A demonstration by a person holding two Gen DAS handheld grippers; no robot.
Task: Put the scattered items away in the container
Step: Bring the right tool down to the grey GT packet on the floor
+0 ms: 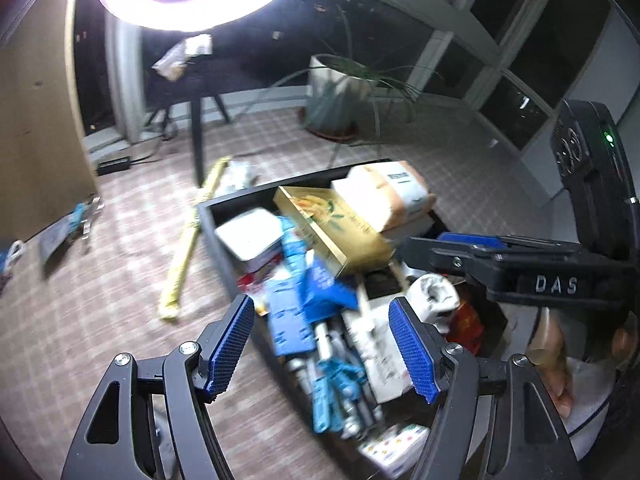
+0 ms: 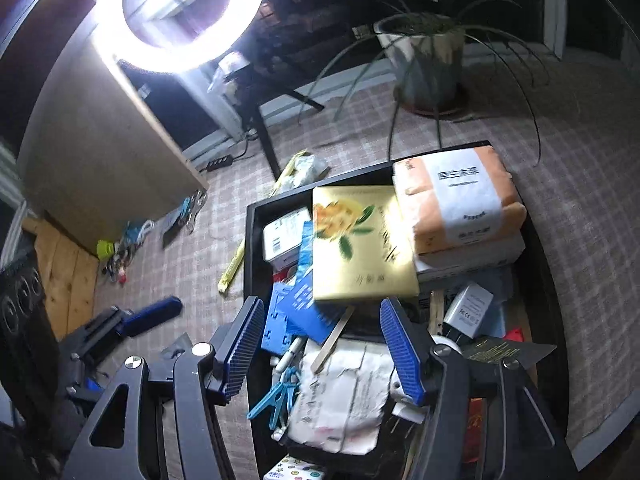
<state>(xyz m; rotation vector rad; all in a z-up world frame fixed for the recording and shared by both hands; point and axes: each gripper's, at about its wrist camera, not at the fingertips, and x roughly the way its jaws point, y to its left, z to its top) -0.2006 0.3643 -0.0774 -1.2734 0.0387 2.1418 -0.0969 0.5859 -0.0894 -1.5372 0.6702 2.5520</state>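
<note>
A black open container (image 2: 251,240) stands on the checked carpet, heaped with items: a gold box (image 2: 360,240), an orange and white tissue pack (image 2: 460,200), blue clothes pegs (image 2: 280,396) and crumpled white paper (image 2: 340,392). My right gripper (image 2: 322,346) hangs open above the heap with nothing between its pads. In the left wrist view my left gripper (image 1: 320,346) stands open over the container's (image 1: 208,216) near left side, above the blue pegs (image 1: 336,380), also gripping nothing. On the carpet left of the container lies a long yellow strip (image 1: 188,240).
Small loose items (image 2: 120,248) lie on the carpet by a tall wooden panel (image 2: 100,140) at the left. A ring light (image 2: 180,12) on a stand glares overhead. A potted plant (image 2: 428,64) stands behind the container. A hand (image 1: 552,360) holds the right gripper's handle.
</note>
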